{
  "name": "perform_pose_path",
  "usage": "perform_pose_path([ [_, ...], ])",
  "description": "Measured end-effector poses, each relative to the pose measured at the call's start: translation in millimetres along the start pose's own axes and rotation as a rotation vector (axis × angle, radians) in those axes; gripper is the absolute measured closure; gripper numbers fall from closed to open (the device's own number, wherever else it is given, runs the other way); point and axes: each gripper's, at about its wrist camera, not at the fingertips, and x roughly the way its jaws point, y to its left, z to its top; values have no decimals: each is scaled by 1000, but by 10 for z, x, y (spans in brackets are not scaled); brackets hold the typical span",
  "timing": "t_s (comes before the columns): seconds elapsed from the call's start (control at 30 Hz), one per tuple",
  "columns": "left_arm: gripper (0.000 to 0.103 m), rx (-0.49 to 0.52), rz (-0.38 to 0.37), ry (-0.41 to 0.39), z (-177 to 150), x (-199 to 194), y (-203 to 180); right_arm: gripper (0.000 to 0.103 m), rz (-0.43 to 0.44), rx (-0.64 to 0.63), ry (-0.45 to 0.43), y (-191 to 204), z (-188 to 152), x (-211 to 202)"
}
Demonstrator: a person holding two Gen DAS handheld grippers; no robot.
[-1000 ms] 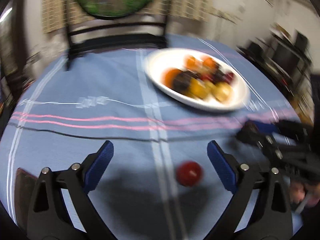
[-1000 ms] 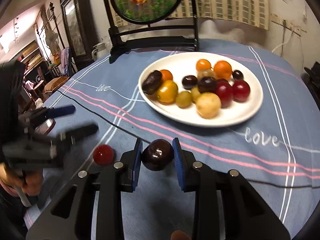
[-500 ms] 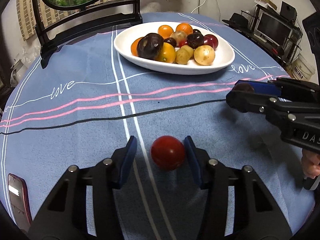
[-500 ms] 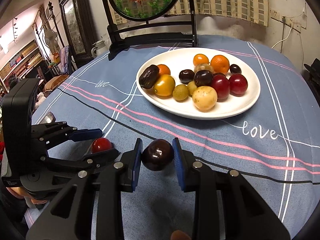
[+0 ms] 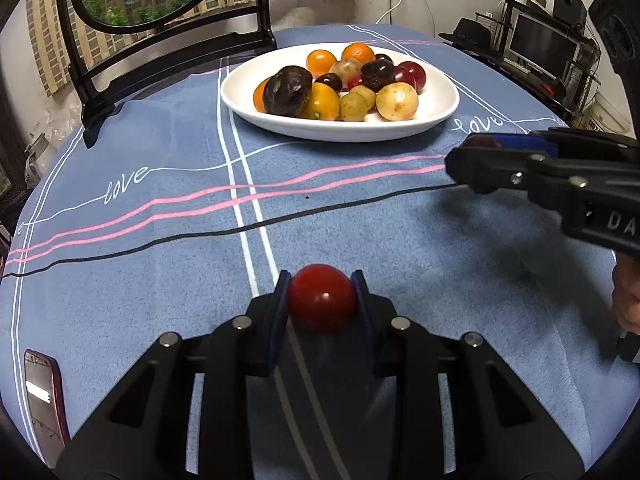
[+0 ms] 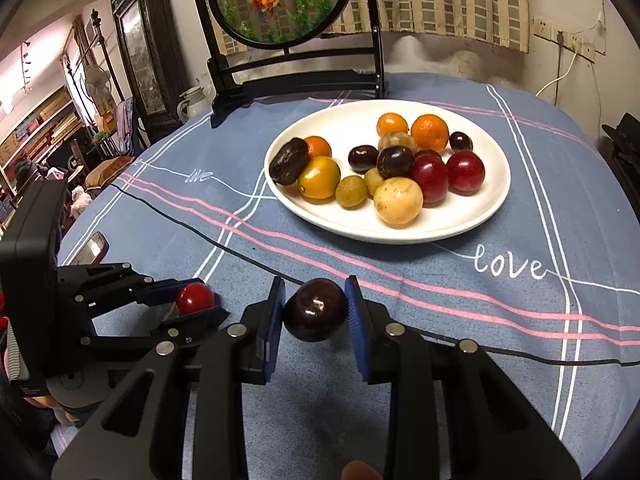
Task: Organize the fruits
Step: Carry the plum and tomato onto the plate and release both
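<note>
Fruits fill the plate [image 6: 486,216] at upper center; my left hand-held gripper [image 5: 322,300] clamps a red tomato [image 5: 322,303], my right hand-held gripper [image 6: 316,310] a dark plum [image 6: 315,309].

Open blue tablecloth [image 5: 168,208] fills the middle of the left wrist frame, between the near grippers and the white plate [image 5: 436,114] at upper centre. The black stand [image 5: 172,56] blocks the upper left; a phone [image 5: 42,388] lies at the lower left.

The left gripper [image 5: 322,300] has closed onto the red fruit [image 5: 322,303].
</note>
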Motion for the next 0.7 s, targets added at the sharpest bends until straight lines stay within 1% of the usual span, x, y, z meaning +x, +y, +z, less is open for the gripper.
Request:
perform_pose_path([
  [0.07, 72, -13, 5, 3, 22, -23, 16, 72, 6, 5, -14, -17, 38, -36],
  [0.17, 72, -37, -24, -10, 134, -111, 50, 72, -3, 3, -52, -70, 126, -109],
  [0.27, 72, -55, -26, -39, 369, -189, 93, 72, -13, 23, -94, -201, 277, -158],
  [0.4, 72, -77, -5, -111, 867, -214, 160, 72, -44, 49, -135, -401, 495, -123],
  [0.53, 72, -104, 8, -148, 1364, -54, 233, 72, -58, 71, -158, -608, 721, 23],
  [0.63, 72, -128, 9, -139, 1667, 173, 275, 72, -66, 83, -150, -757, 902, 207],
  [0.7, 72, -128, 21, -126, 1797, 332, 290, 72, -57, 92, -139, -825, 989, 340],
])
